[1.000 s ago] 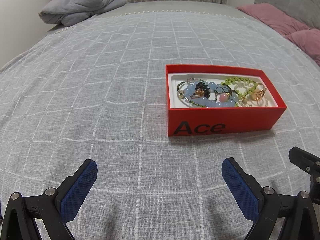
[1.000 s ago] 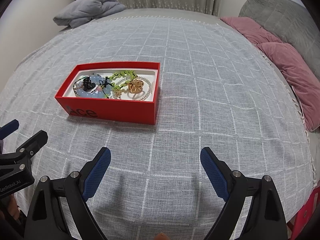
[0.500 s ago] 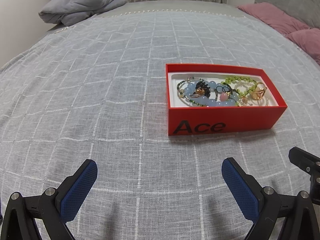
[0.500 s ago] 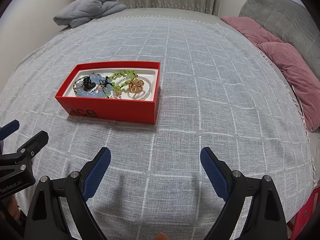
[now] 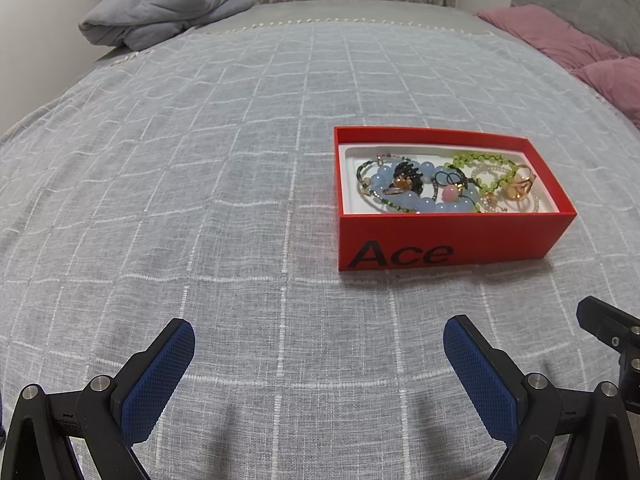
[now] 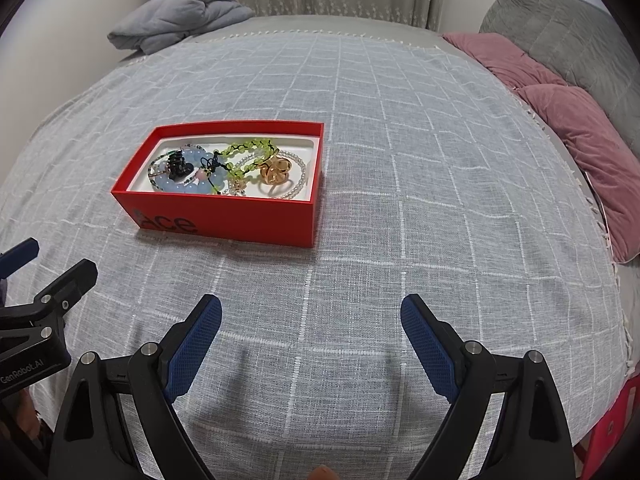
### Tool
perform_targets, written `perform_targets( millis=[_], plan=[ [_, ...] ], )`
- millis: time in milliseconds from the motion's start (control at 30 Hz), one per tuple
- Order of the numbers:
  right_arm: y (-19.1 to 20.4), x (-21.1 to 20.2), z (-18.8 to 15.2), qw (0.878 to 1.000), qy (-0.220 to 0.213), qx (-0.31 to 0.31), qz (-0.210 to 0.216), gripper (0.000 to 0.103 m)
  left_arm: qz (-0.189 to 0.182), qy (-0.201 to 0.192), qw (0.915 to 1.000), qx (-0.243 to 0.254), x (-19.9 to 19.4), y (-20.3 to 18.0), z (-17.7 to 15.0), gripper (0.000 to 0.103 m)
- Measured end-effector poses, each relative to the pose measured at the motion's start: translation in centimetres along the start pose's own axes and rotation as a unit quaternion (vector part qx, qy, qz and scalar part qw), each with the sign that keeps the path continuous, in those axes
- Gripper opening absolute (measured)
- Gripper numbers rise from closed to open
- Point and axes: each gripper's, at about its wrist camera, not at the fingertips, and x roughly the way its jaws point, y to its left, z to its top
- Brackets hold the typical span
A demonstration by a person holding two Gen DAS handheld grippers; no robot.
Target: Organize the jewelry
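A red open box [image 5: 448, 242] marked "Ace" lies on the grey checked bedspread; it also shows in the right wrist view [image 6: 224, 216]. Inside lie a blue bead bracelet [image 5: 416, 200], a green bead bracelet [image 5: 486, 158], a gold ring [image 5: 518, 188], a black clip [image 5: 408, 174] and a pearl strand [image 6: 298, 182]. My left gripper [image 5: 318, 338] is open and empty, well short of the box and to its left. My right gripper [image 6: 312, 318] is open and empty, in front of the box and to its right.
A folded grey blanket [image 5: 160, 8] lies at the far left of the bed. Pink pillows [image 6: 576, 136] and a grey pillow [image 6: 560, 24] lie along the right side. The right edge of the bed drops off near a red object [image 6: 612, 424].
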Motion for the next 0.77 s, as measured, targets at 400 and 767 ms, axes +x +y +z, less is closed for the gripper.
perform_targets(
  millis=[400, 767],
  plan=[
    [0.0, 0.04, 0.01, 1.0, 0.0, 0.0, 0.0, 0.093, 0.001, 0.003, 1.0, -0.004, 0.11, 0.21, -0.08, 0.102],
    [0.04, 0.25, -0.1, 1.0, 0.002, -0.001, -0.001, 0.093, 0.0, 0.007, 1.0, -0.003, 0.62, -0.08, -0.47, 0.102]
  ],
)
